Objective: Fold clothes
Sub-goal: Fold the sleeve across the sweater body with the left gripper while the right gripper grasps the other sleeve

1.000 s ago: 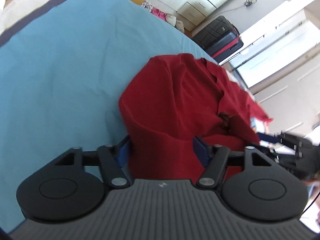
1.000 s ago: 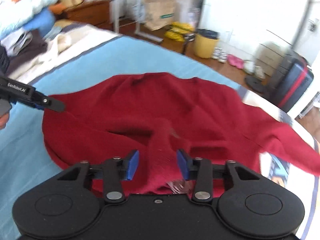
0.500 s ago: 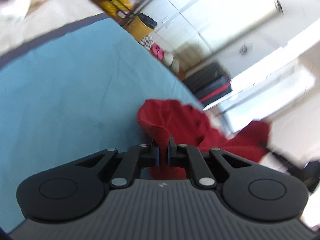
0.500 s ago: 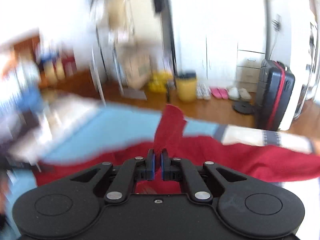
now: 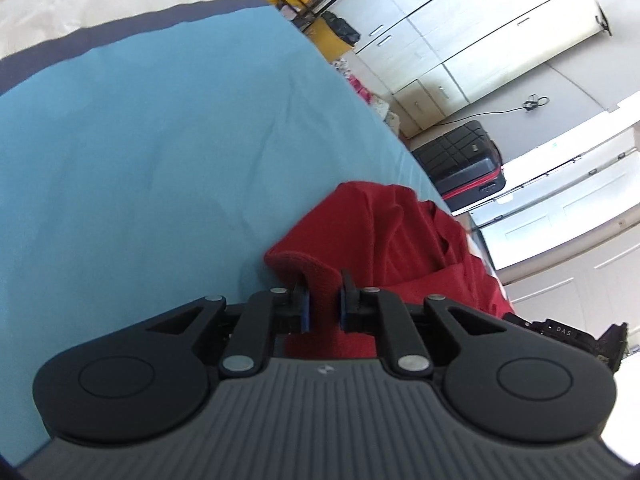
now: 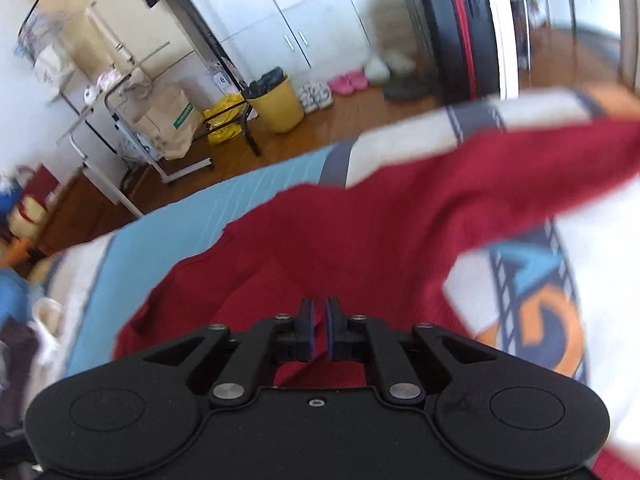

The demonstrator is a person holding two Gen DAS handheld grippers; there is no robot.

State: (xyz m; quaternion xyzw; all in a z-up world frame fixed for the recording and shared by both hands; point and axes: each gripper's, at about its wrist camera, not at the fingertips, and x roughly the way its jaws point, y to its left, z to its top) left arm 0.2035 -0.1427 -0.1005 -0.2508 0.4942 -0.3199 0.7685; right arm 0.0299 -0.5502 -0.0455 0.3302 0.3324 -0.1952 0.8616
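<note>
A dark red sweater [image 5: 404, 240] lies on the blue bedsheet [image 5: 140, 152]. My left gripper [image 5: 323, 304] is shut on a thick folded edge of the sweater and holds it raised off the sheet. In the right wrist view the sweater [image 6: 360, 232] spreads over the bed with one sleeve stretched out to the right. My right gripper [image 6: 318, 330] is shut on a thin fold of the sweater near its front edge. The right gripper's black body shows at the right edge of the left wrist view [image 5: 576, 336].
A white printed bed cover [image 6: 540, 308] lies under the sleeve on the right. A black suitcase [image 6: 456, 32], a yellow bin [image 6: 276, 104], slippers and a metal rack stand on the wooden floor beyond the bed. White wardrobes [image 5: 460, 32] line the wall.
Both grippers closed on the sweater from open, lifted it and swung round. The left jaws now stand slightly wider apart around a thicker fold than half a second ago.
</note>
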